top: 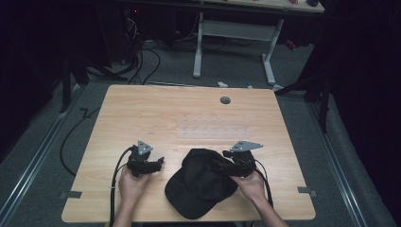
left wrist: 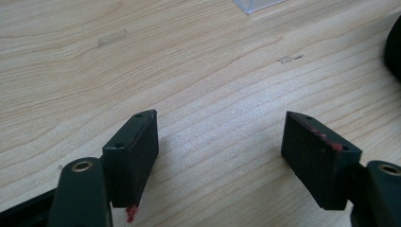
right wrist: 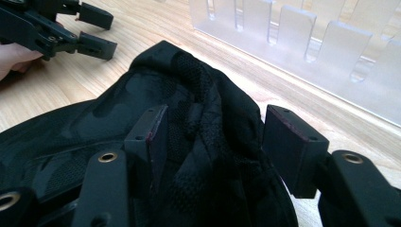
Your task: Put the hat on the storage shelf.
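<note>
On the left, the left gripper (top: pixel 152 163) is held over bare worktop (top: pixel 189 118), jaws apart and empty. The black cap (top: pixel 201 187) lies near-centre, brim nearest the person. Its bunched crown is straddled by the right gripper (right wrist: pixel 213 137), jaws apart, not yet clamped.

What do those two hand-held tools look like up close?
Both grippers, left and right, are black, each ending in two blocky jaws with dark pads and brass-ringed holes. The left's pads carry red flecks. A grey three-cornered plate tops each, and a black cable trails back. The person's forearms are bare, no sleeves.
</note>
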Demonstrator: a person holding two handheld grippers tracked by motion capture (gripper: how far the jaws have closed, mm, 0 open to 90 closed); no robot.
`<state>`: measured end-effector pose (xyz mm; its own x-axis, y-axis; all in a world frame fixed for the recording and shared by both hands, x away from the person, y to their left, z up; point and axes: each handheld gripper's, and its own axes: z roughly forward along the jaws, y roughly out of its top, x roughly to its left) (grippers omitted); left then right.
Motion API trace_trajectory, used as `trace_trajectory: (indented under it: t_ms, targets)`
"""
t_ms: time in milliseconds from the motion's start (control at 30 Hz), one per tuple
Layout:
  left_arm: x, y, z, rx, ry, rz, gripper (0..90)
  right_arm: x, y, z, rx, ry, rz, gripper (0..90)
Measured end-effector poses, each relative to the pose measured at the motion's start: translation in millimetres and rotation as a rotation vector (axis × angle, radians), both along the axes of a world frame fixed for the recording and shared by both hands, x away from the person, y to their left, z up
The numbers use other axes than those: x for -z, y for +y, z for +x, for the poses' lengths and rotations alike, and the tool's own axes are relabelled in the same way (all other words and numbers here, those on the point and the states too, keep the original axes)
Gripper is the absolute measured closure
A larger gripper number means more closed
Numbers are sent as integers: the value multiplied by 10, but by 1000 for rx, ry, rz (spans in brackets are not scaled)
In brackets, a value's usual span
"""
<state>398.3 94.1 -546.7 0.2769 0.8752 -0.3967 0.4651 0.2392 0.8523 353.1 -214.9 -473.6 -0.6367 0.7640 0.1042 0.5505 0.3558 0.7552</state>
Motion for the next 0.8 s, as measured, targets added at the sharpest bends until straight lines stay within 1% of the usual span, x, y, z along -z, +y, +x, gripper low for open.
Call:
trace_trajectory:
  t_ms: [367, 600, 633, 700, 800]
  targets:
    - [0, 0, 0, 0, 0, 0, 284, 92, 57, 86, 13, 24, -26, 410]
    - [0, 1, 0, 0, 0, 0, 284, 122, 77, 117, 15, 35, -27, 410]
    - [0, 0, 0, 0, 0, 0, 284, 130, 80, 126, 20, 46, -29, 410]
    - [0, 0, 0, 0, 0, 0, 284, 134, 78, 132, 20, 48, -34, 411]
    - [0, 0, 0, 0, 0, 0, 284, 160, 77, 158, 27, 63, -40, 431]
